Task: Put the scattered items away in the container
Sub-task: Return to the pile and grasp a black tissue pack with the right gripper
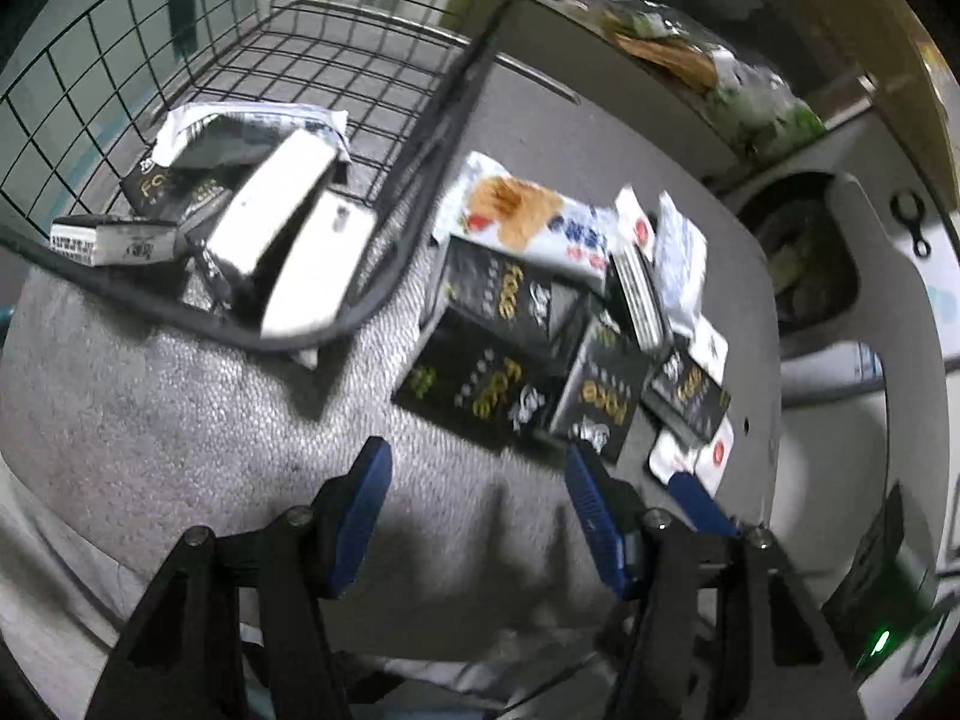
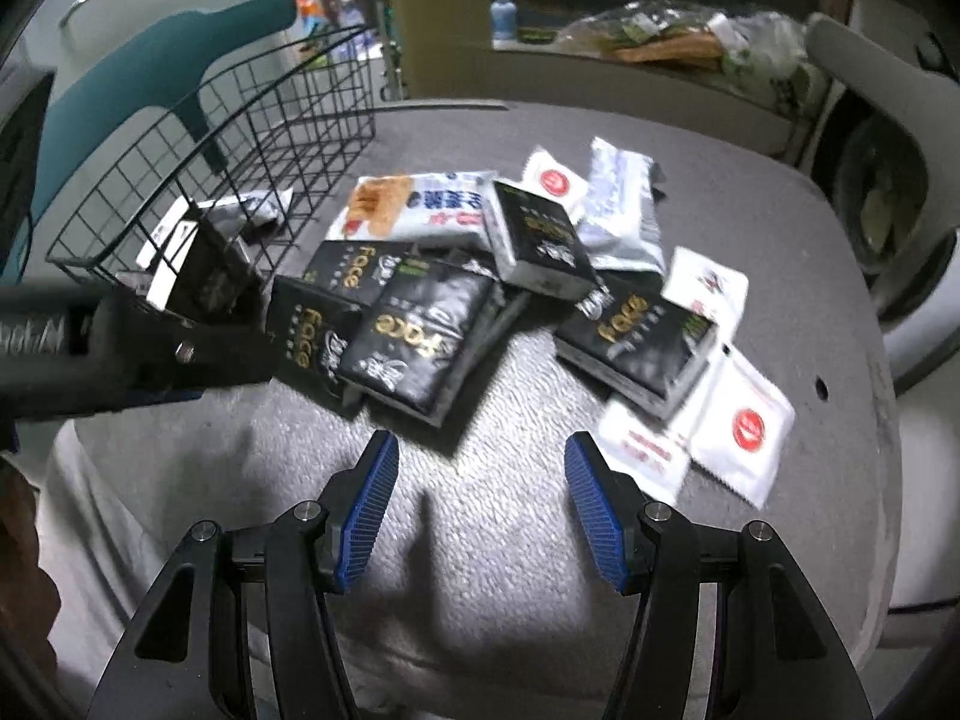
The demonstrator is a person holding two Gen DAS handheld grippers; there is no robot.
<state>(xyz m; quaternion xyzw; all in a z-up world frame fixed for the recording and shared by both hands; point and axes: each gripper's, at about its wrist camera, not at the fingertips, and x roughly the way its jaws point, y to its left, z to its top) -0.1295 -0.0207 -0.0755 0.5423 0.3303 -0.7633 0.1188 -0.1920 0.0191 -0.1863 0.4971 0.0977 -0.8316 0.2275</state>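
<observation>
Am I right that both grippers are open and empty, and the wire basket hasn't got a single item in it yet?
Not quite. The wire basket already holds several items, among them a black face pack and a white pack, as the left wrist view shows. The rest stands: the left gripper and the right gripper are both open and empty.

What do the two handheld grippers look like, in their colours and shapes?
Both look alike. The left gripper and the right gripper each have black angular linkage arms with round silver pivot bolts. Their fingers carry blue ribbed pads. In the right wrist view, the left gripper's body is dark grey with a silver screw. No sleeve can be made out.
</observation>
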